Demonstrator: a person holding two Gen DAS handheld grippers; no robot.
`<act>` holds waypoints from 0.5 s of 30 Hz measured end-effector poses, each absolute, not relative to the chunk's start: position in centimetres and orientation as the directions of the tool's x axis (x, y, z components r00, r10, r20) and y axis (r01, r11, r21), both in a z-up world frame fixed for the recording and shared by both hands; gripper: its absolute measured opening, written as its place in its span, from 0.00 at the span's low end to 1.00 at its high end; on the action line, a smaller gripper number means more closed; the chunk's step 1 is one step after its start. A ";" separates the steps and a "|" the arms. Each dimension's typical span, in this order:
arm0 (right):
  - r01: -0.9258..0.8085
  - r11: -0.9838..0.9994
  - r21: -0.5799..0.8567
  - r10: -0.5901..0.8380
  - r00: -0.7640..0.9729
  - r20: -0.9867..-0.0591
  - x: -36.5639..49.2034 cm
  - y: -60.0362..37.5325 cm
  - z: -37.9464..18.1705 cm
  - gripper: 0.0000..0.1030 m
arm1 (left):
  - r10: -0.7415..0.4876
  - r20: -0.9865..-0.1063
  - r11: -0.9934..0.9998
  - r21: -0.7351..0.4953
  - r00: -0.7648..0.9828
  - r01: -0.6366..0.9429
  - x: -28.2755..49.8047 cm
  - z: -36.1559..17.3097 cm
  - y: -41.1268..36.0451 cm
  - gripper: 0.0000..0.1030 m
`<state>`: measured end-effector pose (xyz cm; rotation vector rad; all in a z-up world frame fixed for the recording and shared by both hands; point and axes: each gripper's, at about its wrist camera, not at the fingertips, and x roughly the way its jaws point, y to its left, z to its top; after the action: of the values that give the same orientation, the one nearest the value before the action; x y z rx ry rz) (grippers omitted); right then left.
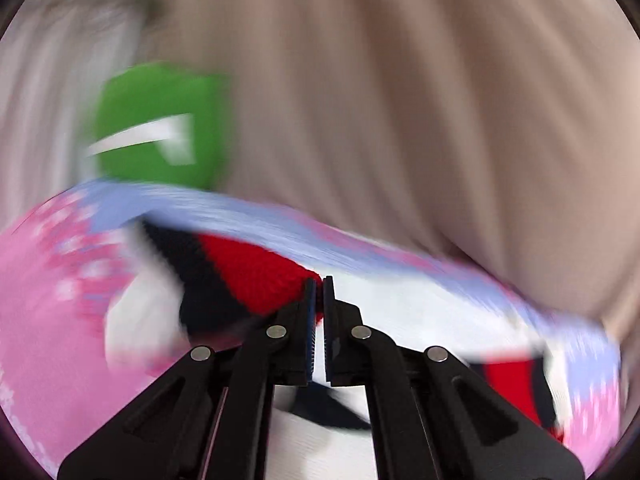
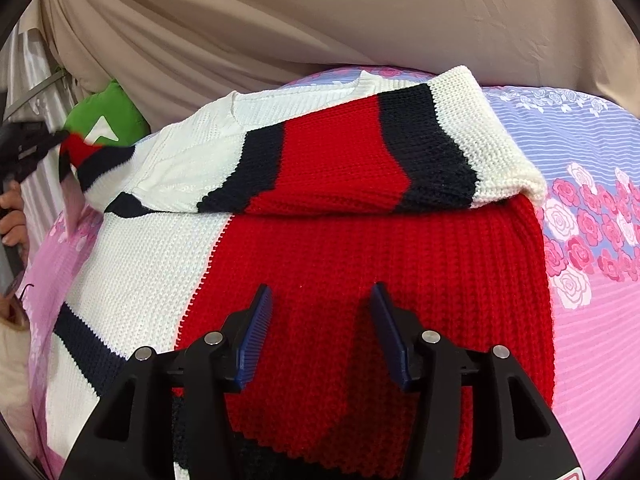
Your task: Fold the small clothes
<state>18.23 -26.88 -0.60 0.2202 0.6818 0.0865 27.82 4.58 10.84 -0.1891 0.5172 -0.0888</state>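
A knit sweater (image 2: pixel 360 264) in red, white and navy lies on the floral bedsheet (image 2: pixel 592 320). Its right sleeve (image 2: pixel 360 160) is folded across the chest. My right gripper (image 2: pixel 322 316) is open, just above the red body of the sweater, empty. My left gripper (image 1: pixel 319 300) is shut on the red end of the left sleeve (image 1: pixel 256 276) and holds it lifted. In the right wrist view it shows at the far left (image 2: pixel 66 138), pinching the sleeve cuff. The left wrist view is blurred by motion.
A green cushion (image 2: pixel 106 120) with a white arrow mark sits at the bed's far left, also in the left wrist view (image 1: pixel 160 124). A beige drape (image 2: pixel 280 20) hangs behind the bed. The person's hand (image 2: pixel 14 216) is at the left edge.
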 end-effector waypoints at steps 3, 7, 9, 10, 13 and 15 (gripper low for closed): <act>-0.005 0.966 0.258 0.164 0.784 -0.598 17.8 -27.5 -0.5 0.51 | -0.228 -0.613 0.972 -0.092 0.756 0.219 27.2 6.3 -5.5 0.04; 0.021 0.961 0.276 0.137 0.831 -0.539 15.9 -28.9 0.3 0.53 | -0.306 -0.681 0.946 -0.141 0.665 0.290 24.8 2.8 -8.2 0.08; -0.006 0.985 0.172 0.094 0.855 -0.510 14.9 -27.8 1.4 0.55 | -0.330 -0.660 0.942 -0.184 0.675 0.281 23.0 3.3 -5.7 0.26; -0.048 0.993 0.107 0.095 0.867 -0.490 14.4 -26.4 2.3 0.55 | -0.321 -0.651 0.946 -0.192 0.688 0.259 22.4 3.6 -4.0 0.46; -0.212 0.977 -0.003 0.187 0.869 -0.457 14.3 -21.2 4.5 0.55 | -0.218 -0.622 0.974 -0.183 0.752 0.130 20.3 4.3 2.0 0.52; -0.346 0.933 -0.095 0.263 0.840 -0.474 15.2 -15.7 5.2 0.57 | -0.085 -0.612 0.990 -0.144 0.787 -0.005 19.3 4.3 6.0 0.51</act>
<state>15.17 -15.75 5.16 -0.1796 0.4733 0.3238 19.27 6.00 4.29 -0.1410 0.6646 -0.0428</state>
